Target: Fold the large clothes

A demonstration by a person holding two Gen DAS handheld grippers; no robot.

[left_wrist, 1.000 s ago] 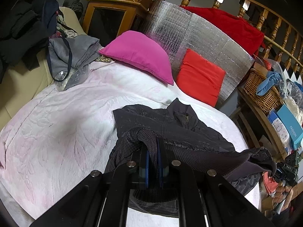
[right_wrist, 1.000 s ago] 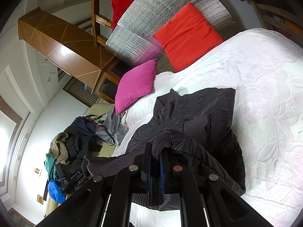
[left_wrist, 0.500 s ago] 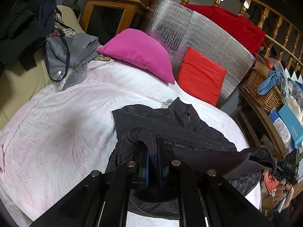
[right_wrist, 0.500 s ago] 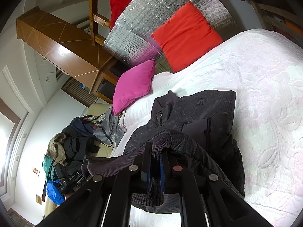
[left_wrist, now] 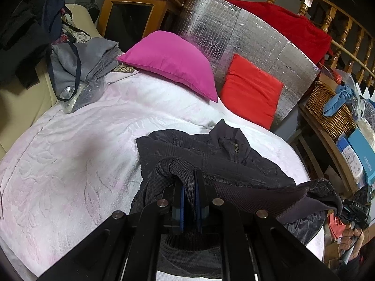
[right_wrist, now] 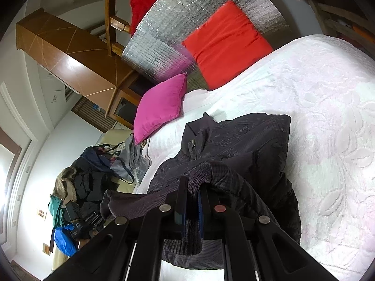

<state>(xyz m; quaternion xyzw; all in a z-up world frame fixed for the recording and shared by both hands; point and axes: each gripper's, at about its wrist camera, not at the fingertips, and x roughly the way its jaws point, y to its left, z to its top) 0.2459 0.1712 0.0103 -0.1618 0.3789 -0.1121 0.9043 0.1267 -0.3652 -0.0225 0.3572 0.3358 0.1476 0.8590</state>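
A dark quilted jacket point(left_wrist: 211, 149) lies on the white bedspread point(left_wrist: 70, 152), collar and zip toward the pillows. Its ribbed hem is lifted off the bed and stretched between the two grippers. My left gripper point(left_wrist: 189, 187) is shut on one end of the hem, with knit fabric pinched between the blue pads. My right gripper point(right_wrist: 192, 194) is shut on the other end. The jacket point(right_wrist: 246, 140) spreads out beyond it. From the left wrist view the right gripper point(left_wrist: 351, 208) shows at the far right edge, held in a hand.
A pink pillow point(left_wrist: 171, 61) and a red pillow point(left_wrist: 250, 91) lean on a silver foil panel point(left_wrist: 246, 37) at the head of the bed. Grey clothes and a bag point(left_wrist: 79, 70) sit at the bed's left side. A wicker basket point(left_wrist: 328, 107) and boxes stand on the right.
The left gripper has shifted slightly across the bed with the hem still pinched. The right gripper has hardly moved. Both grips are unchanged.
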